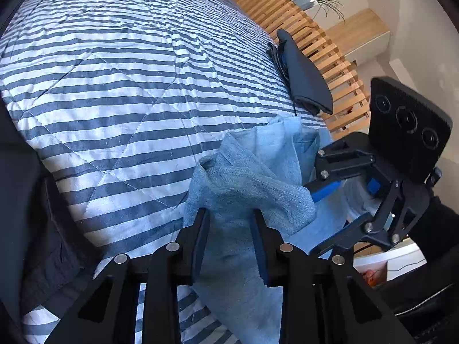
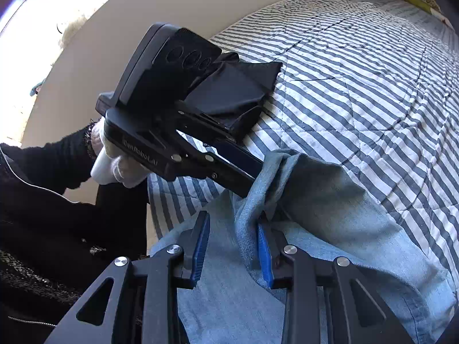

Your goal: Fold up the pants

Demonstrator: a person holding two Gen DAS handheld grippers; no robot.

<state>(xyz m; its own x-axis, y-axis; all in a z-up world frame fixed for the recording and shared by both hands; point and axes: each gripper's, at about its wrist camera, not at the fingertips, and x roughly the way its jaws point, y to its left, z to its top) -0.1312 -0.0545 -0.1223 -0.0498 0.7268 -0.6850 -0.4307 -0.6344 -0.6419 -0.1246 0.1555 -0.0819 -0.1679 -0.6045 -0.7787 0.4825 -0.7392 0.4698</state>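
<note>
- The bed (image 1: 120, 91), under its blue-and-white striped quilt, fills most of both views, and I'm working at its near edge.
- The pants (image 1: 246, 177), light blue denim, sit bunched in a loose heap on that edge, part lifted off the quilt and part trailing down toward me.
- A dark folded garment (image 1: 307, 77) lies further up the bed beside the wooden slatted frame (image 1: 338, 66), well apart from my work.
- My left claw (image 1: 229, 215) is clenched on a gathered ridge of denim; cloth fills the gap between the pads.
- My right claw (image 2: 233, 223) also has denim between its blue pads (image 2: 265, 255), and I read it as gripping a fold just beside the left one.
- I judge this as the start of the job: both claws have the fabric picked up, and no clean fold shows yet.
- The next move, as I see it, calls for drawing the two claws apart to tension the cloth, then laying it flat on the quilt with the legs aligned.
- Risk: the bunched denim could slip from either claw, since both grips sit on thick folds.
</note>
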